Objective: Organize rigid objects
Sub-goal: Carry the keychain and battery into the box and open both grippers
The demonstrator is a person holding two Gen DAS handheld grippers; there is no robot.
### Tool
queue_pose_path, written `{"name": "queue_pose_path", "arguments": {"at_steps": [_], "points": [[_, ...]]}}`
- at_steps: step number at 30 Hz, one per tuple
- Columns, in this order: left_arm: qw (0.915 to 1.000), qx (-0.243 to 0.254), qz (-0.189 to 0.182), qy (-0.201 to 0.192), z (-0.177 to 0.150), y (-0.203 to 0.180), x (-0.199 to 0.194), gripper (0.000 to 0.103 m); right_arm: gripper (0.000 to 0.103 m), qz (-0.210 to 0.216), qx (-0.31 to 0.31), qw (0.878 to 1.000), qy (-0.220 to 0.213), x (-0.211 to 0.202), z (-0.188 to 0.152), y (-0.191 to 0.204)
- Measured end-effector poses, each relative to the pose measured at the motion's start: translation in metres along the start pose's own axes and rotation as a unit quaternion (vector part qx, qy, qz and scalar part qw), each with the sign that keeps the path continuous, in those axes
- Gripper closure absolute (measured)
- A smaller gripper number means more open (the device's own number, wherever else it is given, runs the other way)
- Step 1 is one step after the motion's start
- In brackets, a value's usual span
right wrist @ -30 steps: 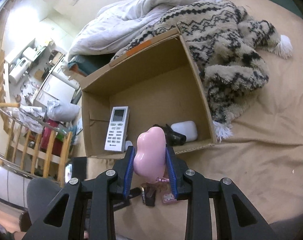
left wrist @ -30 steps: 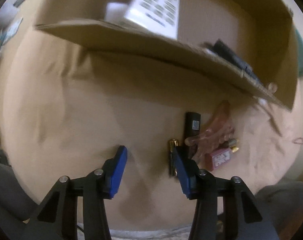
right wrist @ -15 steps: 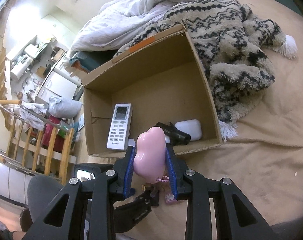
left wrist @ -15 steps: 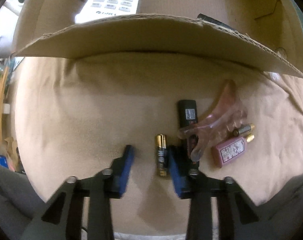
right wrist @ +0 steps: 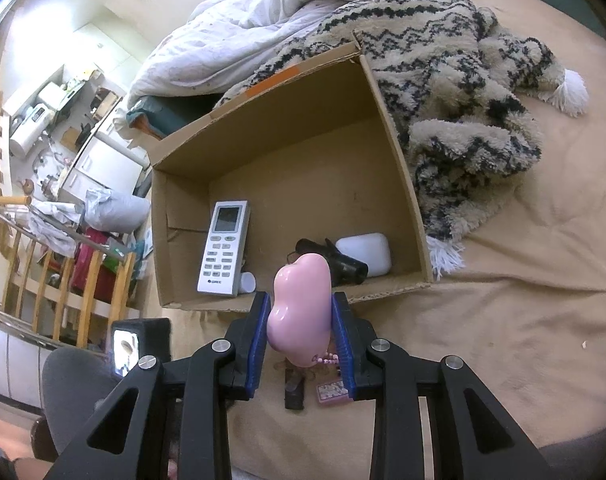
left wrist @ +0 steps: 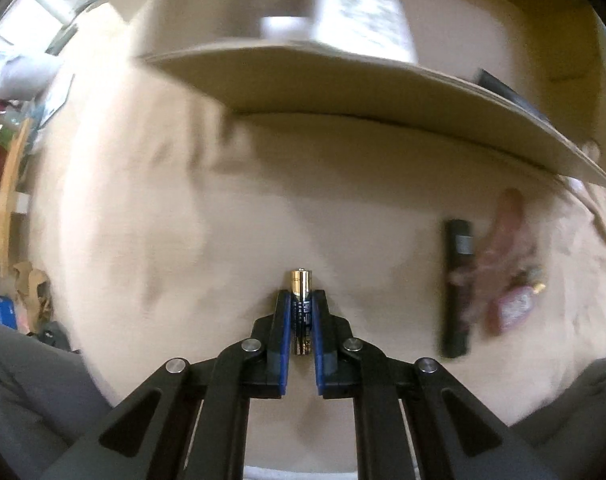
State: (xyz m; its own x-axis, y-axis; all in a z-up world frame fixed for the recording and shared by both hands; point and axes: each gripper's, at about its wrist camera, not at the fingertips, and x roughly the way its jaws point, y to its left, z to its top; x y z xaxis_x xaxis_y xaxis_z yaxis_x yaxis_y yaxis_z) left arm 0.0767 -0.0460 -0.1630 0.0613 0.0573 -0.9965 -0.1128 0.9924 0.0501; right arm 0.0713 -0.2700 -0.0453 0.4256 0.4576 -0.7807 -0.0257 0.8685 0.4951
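Observation:
My left gripper (left wrist: 302, 300) is shut on a gold-and-black battery (left wrist: 301, 292), low over the tan bedsheet in front of the cardboard box (left wrist: 343, 80). My right gripper (right wrist: 301, 304) is shut on a glossy pink heart-shaped object (right wrist: 301, 312) and holds it above the box's (right wrist: 403, 168) near wall. In the box lie a white remote (right wrist: 225, 248), a white case (right wrist: 365, 254) and a black object (right wrist: 335, 266). On the sheet lie a black stick (left wrist: 457, 288), a pink comb (left wrist: 499, 240) and a small pink bottle (left wrist: 511, 308).
A patterned fuzzy blanket (right wrist: 463, 92) and a white duvet (right wrist: 271, 20) lie behind and right of the box. A wooden railing (right wrist: 63, 280) stands left of the bed. The left gripper's body (right wrist: 141, 340) shows below the box.
My left gripper has closed on the battery and lifted it to the left, away from the black stick and comb. My right gripper still holds the pink object, almost unmoved.

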Motion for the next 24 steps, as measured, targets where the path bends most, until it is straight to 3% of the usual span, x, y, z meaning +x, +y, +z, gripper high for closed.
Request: {"name": "queue_pose_path", "arguments": {"at_steps": [7, 14, 17, 24], "points": [[0.9989, -0.041, 0.009, -0.021, 0.004, 0.054, -0.018, 0.094, 0.07, -0.005, -0.005, 1.0, -0.001, 0.0, -0.002, 0.003], [0.9937, -0.059, -0.01, -0.095, -0.004, 0.076, -0.078, 0.094, 0.07, 0.001, -0.013, 1.0, -0.023, -0.01, 0.001, 0.004], [0.9875, -0.058, -0.017, -0.146, -0.002, 0.085, -0.116, 0.094, 0.07, -0.002, -0.019, 0.999, -0.038, -0.014, 0.003, 0.006], [0.9645, -0.042, -0.013, -0.26, 0.009, 0.072, -0.19, 0.094, 0.07, 0.002, -0.058, 0.996, -0.07, -0.023, 0.011, 0.021]]}}
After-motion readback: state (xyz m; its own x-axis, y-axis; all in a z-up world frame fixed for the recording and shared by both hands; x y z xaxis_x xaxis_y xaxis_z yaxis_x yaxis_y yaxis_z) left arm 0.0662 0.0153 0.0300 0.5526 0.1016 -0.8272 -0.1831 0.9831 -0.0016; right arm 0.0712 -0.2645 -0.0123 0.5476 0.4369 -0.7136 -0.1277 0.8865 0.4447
